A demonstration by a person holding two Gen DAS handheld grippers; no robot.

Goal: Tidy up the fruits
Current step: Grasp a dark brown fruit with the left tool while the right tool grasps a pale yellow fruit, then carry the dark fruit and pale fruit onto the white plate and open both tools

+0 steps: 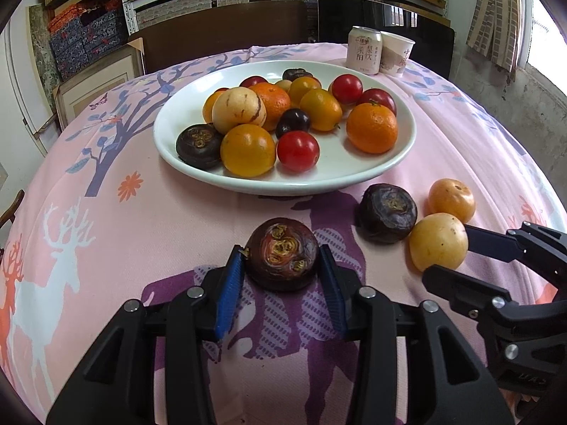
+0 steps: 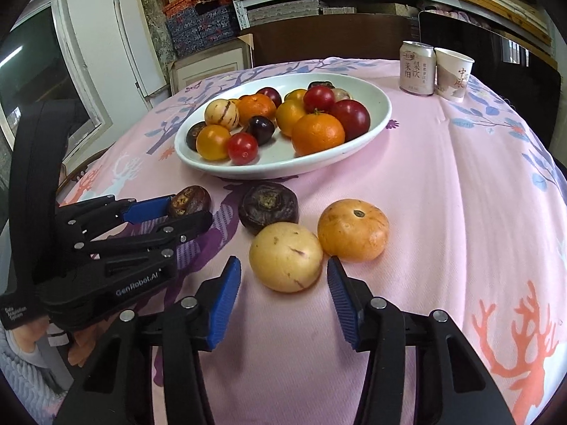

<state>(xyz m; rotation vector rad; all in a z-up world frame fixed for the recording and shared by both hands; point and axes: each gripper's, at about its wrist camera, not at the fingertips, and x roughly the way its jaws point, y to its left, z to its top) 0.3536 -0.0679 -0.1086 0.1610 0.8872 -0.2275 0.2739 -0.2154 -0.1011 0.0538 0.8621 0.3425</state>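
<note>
My left gripper (image 1: 281, 265) is shut on a dark brown fruit (image 1: 281, 251) that rests on the pink tablecloth, its blue pads against both sides. In the right wrist view the left gripper (image 2: 189, 209) shows at the left with the same fruit (image 2: 193, 198). My right gripper (image 2: 282, 267) stands open around a pale yellow fruit (image 2: 285, 256), with a small gap at the left pad. Beside it lie an orange-yellow fruit (image 2: 352, 230) and another dark fruit (image 2: 267, 207). Behind them a white plate (image 2: 283, 171) holds several fruits.
A drink can (image 2: 417, 69) and a paper cup (image 2: 453, 74) stand at the table's far right. Chairs and shelves of boxes stand behind the table. The pink tablecloth (image 2: 443, 194) lies bare to the right of the fruits.
</note>
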